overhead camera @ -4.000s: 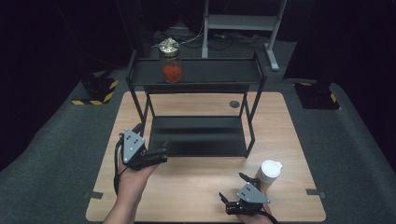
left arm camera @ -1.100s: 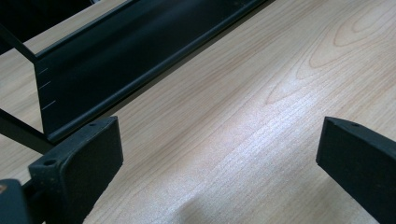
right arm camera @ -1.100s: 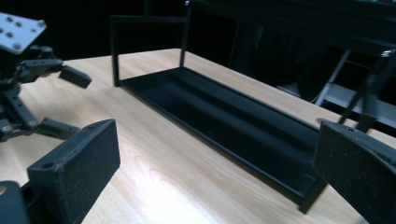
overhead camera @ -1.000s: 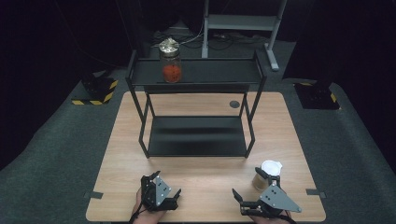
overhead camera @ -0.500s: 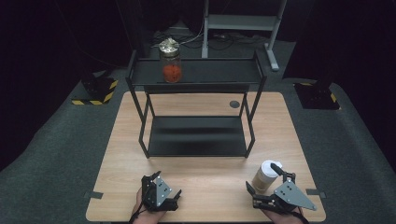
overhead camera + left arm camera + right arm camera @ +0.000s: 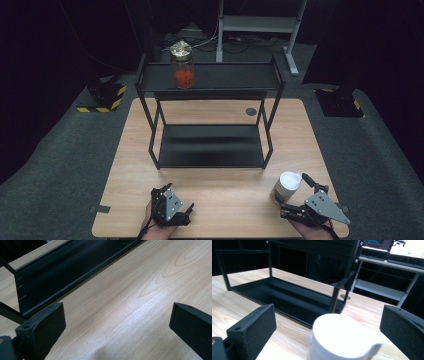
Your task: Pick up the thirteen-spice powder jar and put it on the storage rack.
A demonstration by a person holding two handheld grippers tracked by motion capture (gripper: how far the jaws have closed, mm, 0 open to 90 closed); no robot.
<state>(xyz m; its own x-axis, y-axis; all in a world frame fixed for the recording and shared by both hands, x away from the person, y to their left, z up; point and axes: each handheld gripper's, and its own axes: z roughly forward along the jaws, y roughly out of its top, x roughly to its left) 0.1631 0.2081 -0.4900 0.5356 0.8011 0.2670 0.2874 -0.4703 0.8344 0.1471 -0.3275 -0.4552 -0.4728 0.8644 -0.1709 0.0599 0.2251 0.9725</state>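
Cup (image 6: 287,186), white, stood upright at the table's (image 6: 215,200) near right edge, between the spread jaws of the right gripper (image 6: 302,197), untouched, axis vertical. Left gripper (image 6: 172,202) was well apart, jaws parted over bare wood, holding nothing. Versus a second ago: right gripper had advanced around the cup; left unchanged.

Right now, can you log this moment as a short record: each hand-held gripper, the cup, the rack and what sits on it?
left hand-held gripper: open over bare table, holding nothing
right hand-held gripper: open, jaws either side of the white cup, no contact seen
white cup: upright on the table, front right
rack: black, two shelves, lower shelf bare
jar: on top shelf, red contents
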